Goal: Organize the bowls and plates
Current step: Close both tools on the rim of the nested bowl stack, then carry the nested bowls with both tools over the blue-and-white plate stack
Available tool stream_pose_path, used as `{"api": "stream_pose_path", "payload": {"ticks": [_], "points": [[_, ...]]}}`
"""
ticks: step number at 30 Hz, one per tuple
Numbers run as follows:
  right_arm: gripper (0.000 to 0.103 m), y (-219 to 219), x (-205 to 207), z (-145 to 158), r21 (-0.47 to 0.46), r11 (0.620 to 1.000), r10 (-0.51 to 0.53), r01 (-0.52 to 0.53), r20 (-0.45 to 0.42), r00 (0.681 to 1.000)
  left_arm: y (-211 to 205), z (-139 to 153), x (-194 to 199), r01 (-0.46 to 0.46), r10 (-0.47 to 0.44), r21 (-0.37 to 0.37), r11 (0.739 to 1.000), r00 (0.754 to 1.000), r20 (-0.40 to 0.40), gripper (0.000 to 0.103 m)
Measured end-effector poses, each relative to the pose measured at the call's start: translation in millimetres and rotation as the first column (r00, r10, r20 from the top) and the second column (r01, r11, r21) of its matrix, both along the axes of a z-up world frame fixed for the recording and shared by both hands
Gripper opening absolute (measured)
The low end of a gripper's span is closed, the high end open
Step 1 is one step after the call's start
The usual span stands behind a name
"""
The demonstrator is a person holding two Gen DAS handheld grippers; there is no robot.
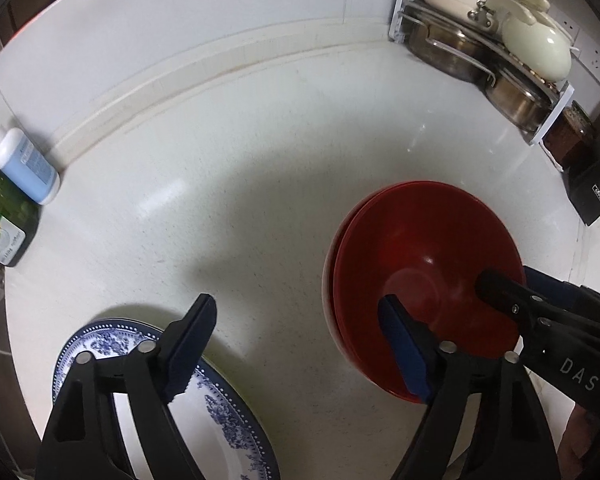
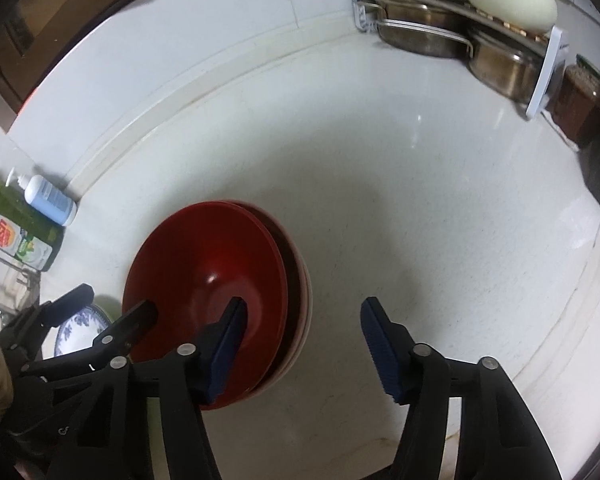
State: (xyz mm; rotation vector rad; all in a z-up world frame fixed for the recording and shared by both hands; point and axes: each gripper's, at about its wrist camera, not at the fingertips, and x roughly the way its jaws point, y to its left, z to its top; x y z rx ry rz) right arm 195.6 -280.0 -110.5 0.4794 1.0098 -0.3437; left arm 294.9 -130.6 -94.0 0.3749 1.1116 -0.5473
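While your left gripper (image 1: 296, 344) gapes empty, its view alone shows the blue-patterned plate (image 1: 204, 408) fully beside nested red bowls (image 1: 424, 280). Your right gripper (image 2: 304, 344), also parted and empty, flanks the bowls' rim on the white counter (image 2: 420, 200).

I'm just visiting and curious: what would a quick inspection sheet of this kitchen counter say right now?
Surface: white counter, faint stains along the back ledge.
Job's things: red bowls nested in a stack; blue-patterned plate beside them, apart.
Clutter: blue pump bottle, green detergent bottle, both at the wall.
Grippers: left hand-held gripper open, spanning the gap between plate and bowls; right hand-held gripper open, one finger over the bowl stack.
Cables: nothing seen.
Surroundings: rack of steel pots in the corner; wall sockets.
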Motion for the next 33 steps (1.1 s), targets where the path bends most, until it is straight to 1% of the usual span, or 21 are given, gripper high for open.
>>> {"api": "stream_pose_path", "payload": {"ticks": [2, 4, 10, 13, 14, 16, 18, 22, 26, 29, 33], "points": [[0.053, -1, 2, -4, 0.021, 1.000, -0.007, 0.007, -0.012, 1.000, -2, -3, 2, 0.000, 0.000, 0.005, 1.000, 1.000, -0.010, 0.077], [0.053, -2, 5, -7, 0.034, 0.999, -0.013, 0.014, -0.021, 1.000, -5, -5, 3, -0.001, 0.001, 0.016, 1.000, 1.000, -0.020, 0.073], [0.044, -10, 6, -17, 0.083, 0.996, -0.038, 0.042, -0.043, 0.998, -13, -12, 7, -0.001, 0.003, 0.032, 0.999, 0.998, -0.057, 0.066], [0.039, -13, 7, -19, 0.102, 0.994, -0.042, 0.047, -0.050, 0.998, -17, -16, 9, -0.006, 0.008, 0.027, 1.000, 0.996, -0.088, 0.061], [0.038, -13, 8, -19, 0.105, 0.993, -0.043, 0.048, -0.052, 0.998, -18, -18, 9, -0.007, 0.010, 0.026, 1.000, 0.995, -0.104, 0.057], [0.036, -14, 9, -20, 0.116, 0.992, -0.041, 0.047, -0.054, 0.998, -20, -20, 11, -0.012, 0.015, 0.022, 1.000, 0.992, -0.124, 0.055], [0.035, -15, 9, -20, 0.121, 0.992, -0.039, 0.046, -0.060, 0.997, -21, -22, 12, -0.019, 0.022, 0.021, 1.000, 0.990, -0.139, 0.049], [0.031, -16, 13, -22, 0.127, 0.991, -0.023, 0.032, -0.071, 0.997, -20, -25, 16, -0.039, 0.037, -0.009, 0.999, 0.983, -0.181, 0.043], [0.024, -17, 16, -25, 0.144, 0.989, -0.006, 0.017, -0.079, 0.997, -21, -26, 16, -0.045, 0.035, -0.039, 0.998, 0.977, -0.212, 0.033], [0.023, -17, 18, -27, 0.145, 0.989, 0.000, 0.013, -0.086, 0.996, -21, -26, 15, -0.041, 0.028, -0.056, 0.998, 0.974, -0.224, 0.025], [0.023, -17, 18, -27, 0.142, 0.990, 0.005, 0.008, -0.089, 0.996, -22, -26, 14, -0.053, 0.039, -0.055, 0.997, 0.974, -0.221, 0.025]]}}
